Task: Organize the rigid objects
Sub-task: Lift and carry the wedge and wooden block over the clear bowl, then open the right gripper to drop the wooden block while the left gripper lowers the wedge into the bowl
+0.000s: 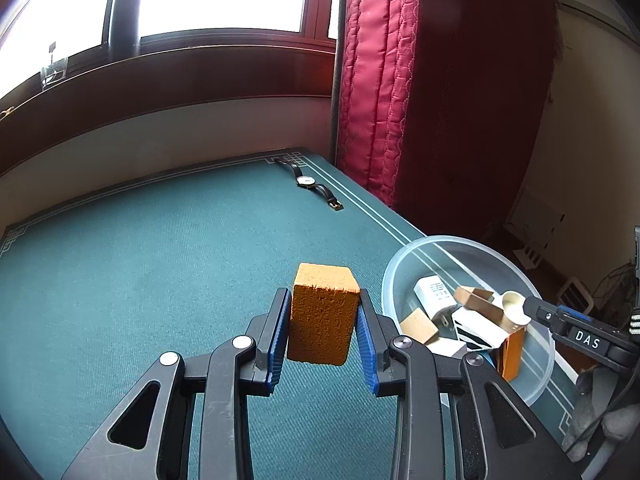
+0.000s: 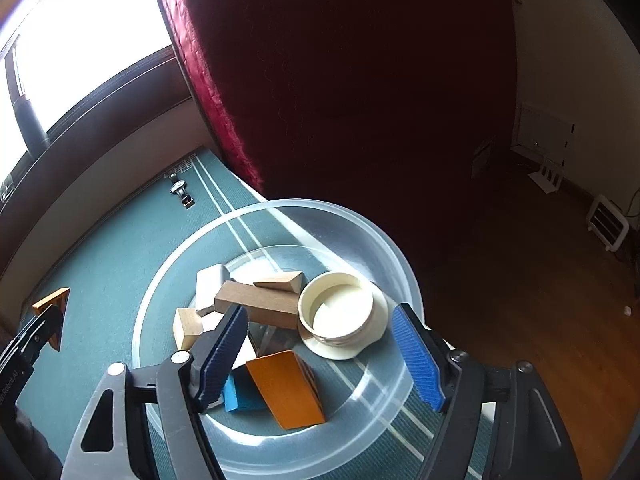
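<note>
Left fingers (image 1: 324,322) pinch one orange block (image 1: 323,314); right fingers (image 2: 324,354) spread, nothing between.
One clear bowl (image 2: 396,256) on desk (image 1: 140,260): one cream cup (image 2: 340,310), one watch (image 1: 310,182) apart.

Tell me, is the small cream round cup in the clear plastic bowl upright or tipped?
Upright: the cream cup sits mouth-up inside the clear bowl.

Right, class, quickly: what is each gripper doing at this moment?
Left gripper: shut on the orange block.
Right gripper: open, holding nothing, above the clear bowl.
</note>
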`<state>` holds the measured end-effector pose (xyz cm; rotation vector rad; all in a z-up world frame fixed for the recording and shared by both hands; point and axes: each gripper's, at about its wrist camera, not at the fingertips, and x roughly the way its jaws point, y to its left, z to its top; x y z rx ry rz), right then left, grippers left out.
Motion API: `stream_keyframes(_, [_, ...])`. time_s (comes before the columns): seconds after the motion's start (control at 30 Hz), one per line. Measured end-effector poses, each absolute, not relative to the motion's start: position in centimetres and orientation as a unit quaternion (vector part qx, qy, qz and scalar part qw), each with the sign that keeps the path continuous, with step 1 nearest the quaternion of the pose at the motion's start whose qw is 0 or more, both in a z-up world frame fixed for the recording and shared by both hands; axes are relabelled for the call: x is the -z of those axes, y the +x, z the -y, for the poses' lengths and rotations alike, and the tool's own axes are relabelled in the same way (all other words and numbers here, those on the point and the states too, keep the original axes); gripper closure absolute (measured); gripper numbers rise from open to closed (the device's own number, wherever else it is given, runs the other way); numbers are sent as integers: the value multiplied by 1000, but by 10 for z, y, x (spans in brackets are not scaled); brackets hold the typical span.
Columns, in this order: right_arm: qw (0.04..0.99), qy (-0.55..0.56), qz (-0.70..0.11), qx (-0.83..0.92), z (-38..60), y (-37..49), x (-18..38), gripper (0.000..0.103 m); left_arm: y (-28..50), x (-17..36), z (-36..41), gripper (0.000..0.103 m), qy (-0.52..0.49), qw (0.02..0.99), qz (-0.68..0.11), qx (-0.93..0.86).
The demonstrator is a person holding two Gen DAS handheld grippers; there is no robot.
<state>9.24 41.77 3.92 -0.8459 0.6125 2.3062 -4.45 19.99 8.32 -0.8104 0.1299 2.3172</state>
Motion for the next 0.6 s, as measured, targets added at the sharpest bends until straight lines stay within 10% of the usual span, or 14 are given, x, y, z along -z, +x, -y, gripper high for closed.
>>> stream_keyframes(0.6, [306, -301, -234, -872, -433, 119, -40, 19, -26, -75, -227, 71, -341, 369, -58, -863])
